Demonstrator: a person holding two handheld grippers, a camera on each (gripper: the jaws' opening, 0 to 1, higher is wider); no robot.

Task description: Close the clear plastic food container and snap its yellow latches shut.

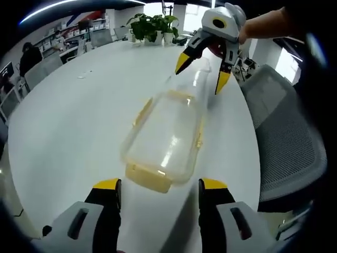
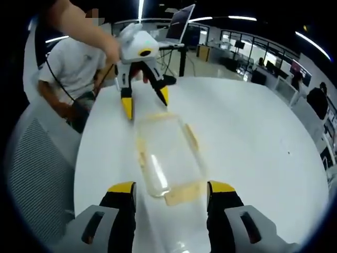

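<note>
The clear rectangular plastic food container (image 1: 164,138) with yellow latches is lying flat on the round white table (image 1: 68,126), sitting at the centre of the left gripper view and running diagonally from lower left toward upper right. One yellow end latch (image 1: 149,180) is facing the bottom of the frame, just above the left gripper (image 1: 159,191), whose yellow-tipped jaws are standing spread apart on either side of that end, holding nothing. At the upper right of this view the right gripper (image 1: 201,74) is hovering over the container's far end, its two yellow tips splayed wide and gripping nothing, with a person's hand (image 1: 263,23) behind it. In the right gripper view the same container (image 2: 168,158) is occupying the lower centre, its near yellow latch (image 2: 184,194) lying between the right gripper's (image 2: 171,191) parted jaws. The left gripper (image 2: 145,103) is showing at the upper left of centre, tips apart above the far end. Grey mesh office chairs (image 1: 287,142) are standing at the table's edge, and green potted plants (image 1: 152,26) are sitting at the far side, at the top of the left gripper view.
</note>
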